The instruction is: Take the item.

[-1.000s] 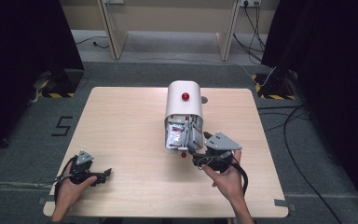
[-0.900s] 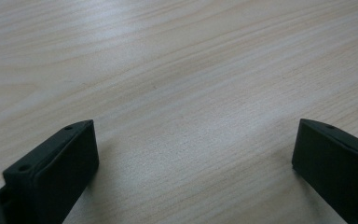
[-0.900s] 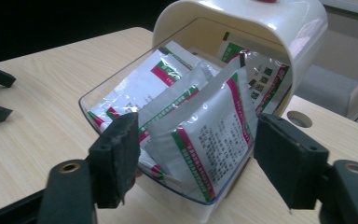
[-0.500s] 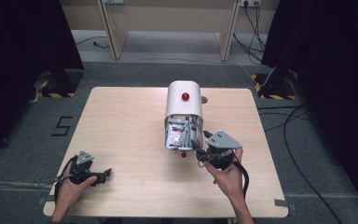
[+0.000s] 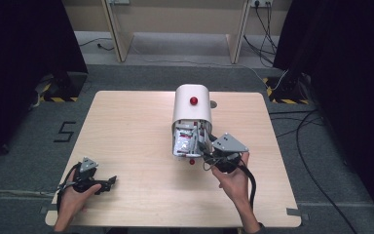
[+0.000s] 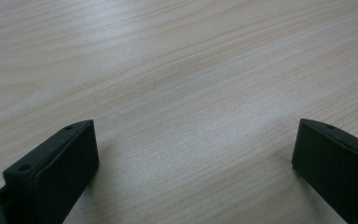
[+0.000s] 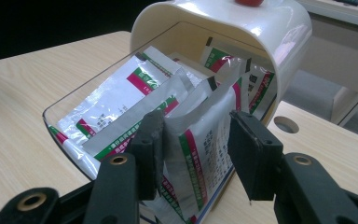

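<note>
Right gripper view: your right gripper (image 7: 193, 149) is straddling a sachet (image 7: 200, 140), jaws part-open; left gripper (image 6: 193, 158) is resting wide open near the table's (image 5: 136, 126) front-left corner.

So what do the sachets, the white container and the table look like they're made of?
Sachets: probably foil-laminate film, silvery, creased, reflective. Container: likely glossy white plastic, with sharp highlights; its tray looks like clear plastic. Table: pale wood or wood-look laminate, matte, grain lines visible.
</note>
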Demonstrator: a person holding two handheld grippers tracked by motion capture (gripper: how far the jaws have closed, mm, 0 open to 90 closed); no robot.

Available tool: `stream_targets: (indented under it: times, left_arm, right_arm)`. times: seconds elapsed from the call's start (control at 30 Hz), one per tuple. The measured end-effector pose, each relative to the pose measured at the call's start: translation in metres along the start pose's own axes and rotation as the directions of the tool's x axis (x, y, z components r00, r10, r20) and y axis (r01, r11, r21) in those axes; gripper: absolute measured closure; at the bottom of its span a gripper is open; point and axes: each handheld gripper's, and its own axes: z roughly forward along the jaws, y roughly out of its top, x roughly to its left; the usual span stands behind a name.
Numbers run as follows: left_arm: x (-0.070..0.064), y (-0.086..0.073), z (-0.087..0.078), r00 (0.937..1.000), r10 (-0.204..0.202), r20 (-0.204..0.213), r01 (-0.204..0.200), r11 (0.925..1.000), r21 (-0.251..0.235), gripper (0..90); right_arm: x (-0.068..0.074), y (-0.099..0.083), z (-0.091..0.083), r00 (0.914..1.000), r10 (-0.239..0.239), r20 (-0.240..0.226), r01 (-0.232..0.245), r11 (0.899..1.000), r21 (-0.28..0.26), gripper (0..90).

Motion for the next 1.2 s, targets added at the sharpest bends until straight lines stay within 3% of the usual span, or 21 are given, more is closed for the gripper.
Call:
stream_targets:
  times: [0.33,0.73,0.87,1.2]
  left_arm:
    - [0.0,0.0,0.0,1.0,0.002,-0.001,-0.002,1.0,0.001,0.0]
    - [0.0,0.0,0.0,1.0,-0.002,-0.001,0.002,1.0,-0.002,0.0]
    - [0.0,-0.001,0.0,1.0,-0.003,0.0,0.003,1.0,-0.003,0.0]
    - [0.0,-0.001,0.0,1.0,-0.003,0.0,0.003,1.0,-0.003,0.0]
  right_arm:
    - [-0.002,-0.003,0.003,0.9998,0.002,0.018,-0.002,1.0,-0.001,62.0]
    - [-0.005,-0.006,0.004,0.9998,-0.009,0.017,0.009,1.0,-0.005,75.2]
    - [-0.006,-0.007,0.0,0.9994,-0.012,0.031,0.013,0.999,-0.05,82.2]
    - [-0.003,-0.002,-0.012,0.9988,-0.046,0.019,0.047,0.995,-0.088,84.0]
